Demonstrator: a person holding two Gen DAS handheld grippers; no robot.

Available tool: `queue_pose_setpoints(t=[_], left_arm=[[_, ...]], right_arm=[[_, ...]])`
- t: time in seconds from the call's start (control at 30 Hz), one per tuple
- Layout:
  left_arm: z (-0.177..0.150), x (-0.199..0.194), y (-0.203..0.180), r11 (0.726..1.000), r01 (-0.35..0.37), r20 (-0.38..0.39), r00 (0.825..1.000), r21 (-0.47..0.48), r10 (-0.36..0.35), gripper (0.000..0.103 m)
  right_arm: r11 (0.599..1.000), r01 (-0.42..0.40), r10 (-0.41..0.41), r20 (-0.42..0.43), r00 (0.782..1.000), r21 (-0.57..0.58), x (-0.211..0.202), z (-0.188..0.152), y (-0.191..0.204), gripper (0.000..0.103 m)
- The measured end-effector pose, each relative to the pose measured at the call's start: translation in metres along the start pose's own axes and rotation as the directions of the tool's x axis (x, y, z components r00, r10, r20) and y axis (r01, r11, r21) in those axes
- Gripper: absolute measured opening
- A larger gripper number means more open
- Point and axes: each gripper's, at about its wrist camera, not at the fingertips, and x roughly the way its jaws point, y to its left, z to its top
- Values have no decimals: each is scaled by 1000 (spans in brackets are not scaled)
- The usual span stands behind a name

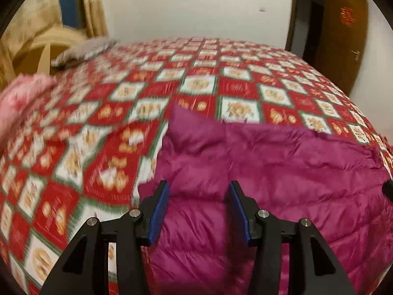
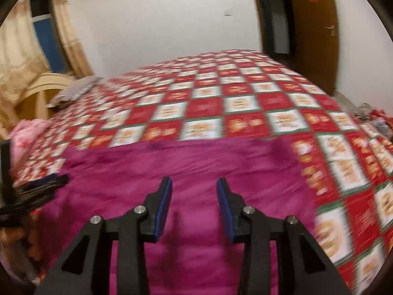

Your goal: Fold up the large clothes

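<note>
Pink bedding [image 1: 22, 98]: it is lying bunched at the far left edge of the bed, well apart from my work; I am judging it no threat unless the jacket gets dragged that way.

Left claw [image 1: 199, 211]: I am holding it spread wide, blue pads gripping nothing, hovering over the left part of the jacket near its left edge. If I am closing here, I am risking a pinch of one puffy layer only, and the fold would come up lopsided.

Magenta down jacket [image 1: 282, 172]: it is lying flat on the bed just ahead of both claws, one corner poking up toward the far side. The shiny quilted shell is looking slippery, so I am expecting it to slide out of a shallow pinch and spring back open after a fold.

Right claw [image 2: 194, 209]: I am also holding this one spread and empty, above the middle of the jacket. Both views are smearing with motion, so I am moving fast enough to misjudge where the hem is.

Red checked bedspread [image 2: 245, 108]: it is covering the bed under the jacket. Biting too deep, I could be catching it along with the jacket.
</note>
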Motion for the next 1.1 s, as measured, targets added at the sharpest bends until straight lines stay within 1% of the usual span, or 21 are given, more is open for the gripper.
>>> queue_pose_setpoints(t=[0.07, 0.13, 0.2, 0.27, 0.33, 0.4, 0.47, 0.53, 0.6, 0.63, 0.73, 0.77, 0.83, 0.9, 0.97, 1.03, 1.1], left_arm=[[-7, 6, -2, 1000, -19, 8, 1000, 18, 18, 51], [-12, 10, -7, 998, -45, 26, 999, 54, 43, 53], [-15, 15, -11, 995, -63, 37, 997, 80, 61, 55], [-16, 19, -13, 994, -65, 41, 997, 82, 62, 57], [-16, 21, -12, 995, -64, 34, 998, 81, 61, 59], [-15, 22, -9, 997, -44, 25, 999, 69, 43, 59], [-14, 16, -2, 999, -7, 9, 1000, 50, 7, 59], [-17, -1, 9, 999, 31, 15, 999, 7, -31, 59], [-25, -25, 25, 997, 60, 52, 997, -52, -57, 59], [-30, -34, 31, 996, 63, 66, 996, -64, -59, 59], [-51, -54, 48, 992, 45, 83, 996, -117, -36, 60], [-58, -57, 53, 987, 59, 83, 995, -147, -47, 60], [-74, -60, 59, 968, 115, 77, 992, -222, -101, 61], [-86, -60, 57, 951, 159, 84, 986, -264, -141, 61], [-90, -53, 48, 954, 171, 76, 985, -246, -157, 61], [-91, -45, 42, 952, 185, 58, 983, -243, -176, 61], [-93, -39, 42, 930, 235, 66, 972, -282, -226, 61]], right_arm=[[999, 13, -13, -1, 1000, -45, 9, -9, 18, 41], [997, 22, -24, -28, 999, -75, 23, -18, 29, 41], [994, 53, -58, -46, 997, -95, 38, -27, 30, 41], [992, 65, -70, -51, 996, -104, 50, -36, 29, 40], [992, 65, -71, -51, 996, -108, 53, -39, 28, 40], [994, 49, -55, -61, 997, -93, 55, -39, 23, 40], [997, 33, -37, -65, 997, -72, 55, -38, 19, 39], [996, 41, -46, -68, 997, -76, 54, -39, 21, 39], [992, 76, -84, -80, 993, -103, 48, -36, 27, 38], [991, 79, -87, -75, 993, -106, 41, -36, 30, 38], [992, 44, -46, -9, 999, -120, 13, -36, 45, 38], [990, 45, -45, 5, 999, -135, 7, -38, 51, 38], [990, 36, -34, 13, 999, -133, 4, -41, 59, 38], [993, 31, -33, -16, 999, -115, 13, -47, 60, 38], [995, 24, -29, -58, 998, -96, 28, -55, 57, 38], [995, 32, -37, -53, 998, -96, 34, -61, 56, 38], [993, 44, -51, -60, 997, -109, 36, -63, 60, 38]])
